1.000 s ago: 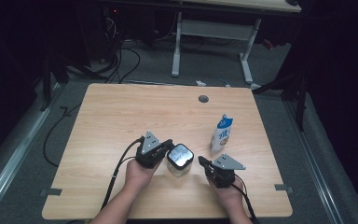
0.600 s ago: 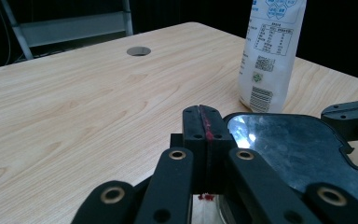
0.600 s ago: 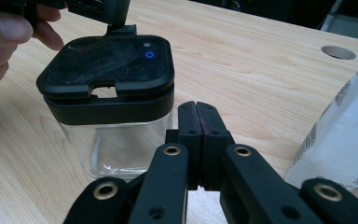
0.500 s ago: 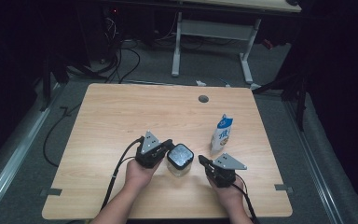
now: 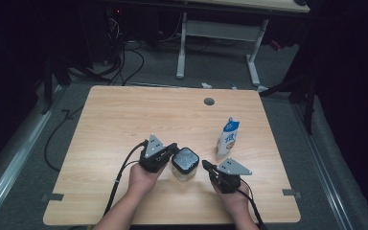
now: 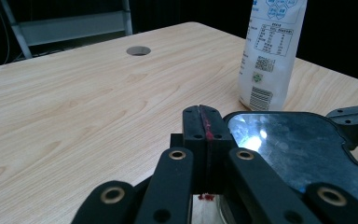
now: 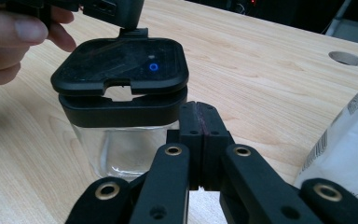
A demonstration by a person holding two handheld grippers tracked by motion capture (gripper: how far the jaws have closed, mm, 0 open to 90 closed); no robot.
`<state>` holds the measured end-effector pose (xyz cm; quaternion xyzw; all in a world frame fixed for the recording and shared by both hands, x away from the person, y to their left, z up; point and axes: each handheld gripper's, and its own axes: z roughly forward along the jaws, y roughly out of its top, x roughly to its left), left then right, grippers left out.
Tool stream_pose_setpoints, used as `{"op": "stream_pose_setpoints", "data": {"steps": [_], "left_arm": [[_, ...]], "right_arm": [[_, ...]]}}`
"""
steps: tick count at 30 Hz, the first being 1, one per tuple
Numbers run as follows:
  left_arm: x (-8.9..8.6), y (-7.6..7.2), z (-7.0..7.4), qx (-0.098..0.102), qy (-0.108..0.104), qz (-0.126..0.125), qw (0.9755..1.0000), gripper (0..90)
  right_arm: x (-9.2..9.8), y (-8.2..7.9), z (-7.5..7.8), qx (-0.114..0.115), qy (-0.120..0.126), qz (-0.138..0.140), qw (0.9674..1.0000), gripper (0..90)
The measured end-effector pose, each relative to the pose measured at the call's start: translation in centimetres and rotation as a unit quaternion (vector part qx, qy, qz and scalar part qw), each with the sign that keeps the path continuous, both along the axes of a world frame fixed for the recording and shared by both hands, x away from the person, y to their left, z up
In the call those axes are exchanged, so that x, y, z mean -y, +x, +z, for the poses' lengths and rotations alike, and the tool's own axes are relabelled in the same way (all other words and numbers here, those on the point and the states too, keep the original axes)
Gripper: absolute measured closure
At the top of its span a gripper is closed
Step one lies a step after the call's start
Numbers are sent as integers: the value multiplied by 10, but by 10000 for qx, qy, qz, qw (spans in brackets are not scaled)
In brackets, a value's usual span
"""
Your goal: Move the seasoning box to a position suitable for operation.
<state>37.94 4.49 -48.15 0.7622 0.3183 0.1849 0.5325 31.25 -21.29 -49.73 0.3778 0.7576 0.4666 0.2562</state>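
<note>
Carton [image 6: 272, 51] top cut off by edge, jar [image 6: 303, 154] body hidden behind tool

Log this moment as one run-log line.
left gripper: shut, at jar lid | right gripper: shut, beside jar | carton: upright

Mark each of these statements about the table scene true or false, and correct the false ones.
1. The clear jar with the black lid stands between the left gripper and the right gripper. True.
2. The white carton lies flat on the table. False: it stands upright.
3. Both grippers have their jaws shut with nothing held between them. True.
4. The jar's lid has been taken off and set aside. False: the lid sits on the jar.
5. The round hole in the table is on the person's near side of the jar. False: it lies near the far edge, beyond the carton.
</note>
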Motion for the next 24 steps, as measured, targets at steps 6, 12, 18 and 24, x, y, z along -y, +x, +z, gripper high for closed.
{"op": "stream_pose_setpoints", "data": {"steps": [6, 12, 18, 24], "left_arm": [[0, 0, 0, -14, -9, 3, 10000, 900], [0, 1, 0, -24, -12, 4, 10000, 900], [0, 0, 0, -13, -2, 5, 10000, 900], [0, 0, 1, -74, 20, 89, 9999, 900]], "right_arm": [[-3, -1, 3, 56, 13, 77, 10000, 900], [-6, -2, 5, 71, 15, 128, 9999, 900], [-8, -1, 6, 75, 14, 147, 9999, 900], [-9, 0, 8, 111, 35, 181, 9998, 900]]}}
